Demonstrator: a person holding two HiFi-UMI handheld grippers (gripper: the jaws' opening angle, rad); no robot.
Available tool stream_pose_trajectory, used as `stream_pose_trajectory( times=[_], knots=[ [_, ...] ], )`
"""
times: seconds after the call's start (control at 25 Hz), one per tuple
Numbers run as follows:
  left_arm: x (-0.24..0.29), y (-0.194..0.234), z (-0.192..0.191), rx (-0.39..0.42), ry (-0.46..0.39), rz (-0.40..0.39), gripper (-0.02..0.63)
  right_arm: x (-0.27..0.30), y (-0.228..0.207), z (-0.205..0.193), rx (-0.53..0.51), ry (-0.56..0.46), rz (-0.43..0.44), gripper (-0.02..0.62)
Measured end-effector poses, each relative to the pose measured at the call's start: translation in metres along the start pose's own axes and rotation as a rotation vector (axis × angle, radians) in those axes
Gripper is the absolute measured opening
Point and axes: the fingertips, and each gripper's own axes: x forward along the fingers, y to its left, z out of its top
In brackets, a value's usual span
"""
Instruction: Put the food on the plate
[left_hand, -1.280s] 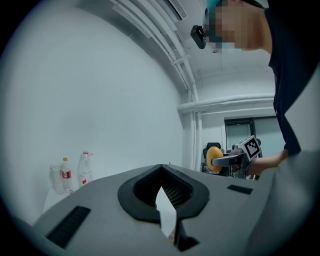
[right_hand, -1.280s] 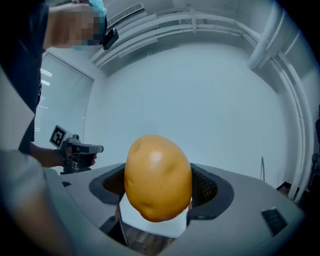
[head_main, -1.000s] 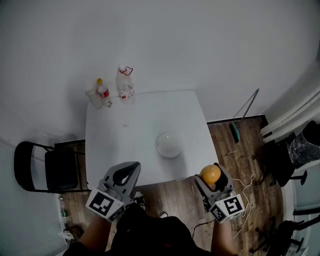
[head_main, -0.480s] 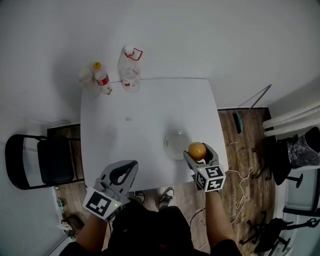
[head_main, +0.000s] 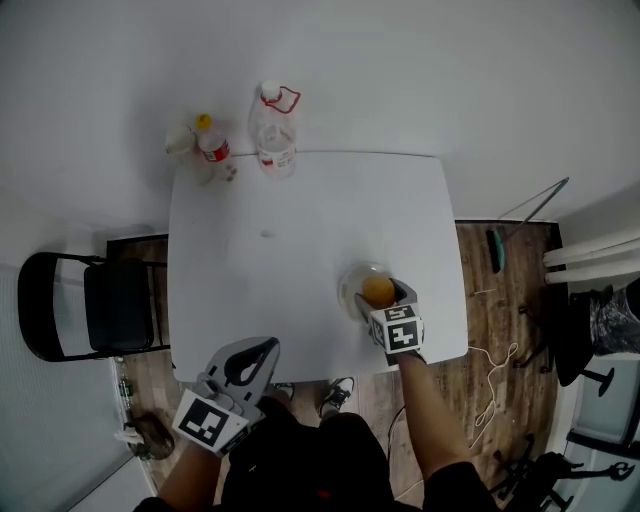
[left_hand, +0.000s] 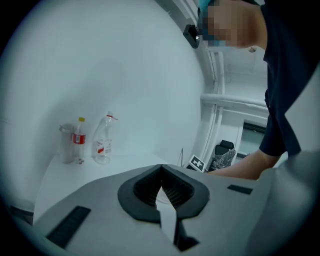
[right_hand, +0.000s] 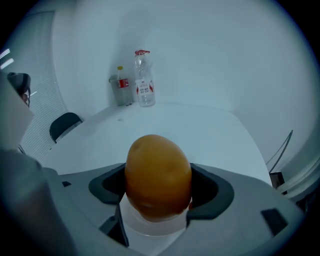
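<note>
Our right gripper (head_main: 380, 294), jaws clamped on the orange (right_hand: 157, 175), which we see held over the white plate (head_main: 347, 280) on the white table (head_main: 250, 250), our left gripper (head_main: 258, 352), jaws together and empty, off the near edge.

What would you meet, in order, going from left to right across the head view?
Black chair → small yellow-capped bottle → large clear bottle → orange in the right hand-held gripper. The left hand-held gripper is left out: it overlaps the bottles.
</note>
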Motion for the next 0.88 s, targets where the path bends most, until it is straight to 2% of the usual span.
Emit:
stream_pose_trajectory(
  times=[0.16, 0.36, 0.56, 0.72, 0.88],
  knots=[
    [-0.002, 0.007, 0.0, -0.022, -0.01, 0.018, 0.018, 0.016, -0.002, -0.006, -0.016, 0.062, -0.004, 0.374],
    [-0.007, 0.012, 0.008, -0.075, -0.072, -0.014, 0.02, 0.027, -0.001, -0.007, -0.068, 0.1, -0.025, 0.374],
    [-0.011, 0.014, 0.001, -0.053, -0.037, 0.004, 0.02, 0.026, 0.003, -0.006, -0.093, 0.091, -0.023, 0.376],
    [-0.01, 0.012, 0.009, -0.032, -0.047, -0.009, 0.02, 0.007, 0.005, 0.006, -0.088, 0.034, -0.023, 0.376],
    [-0.007, -0.002, 0.024, -0.011, -0.059, -0.033, 0.02, -0.053, 0.007, 0.039, -0.03, -0.139, 0.009, 0.378]
  ],
)
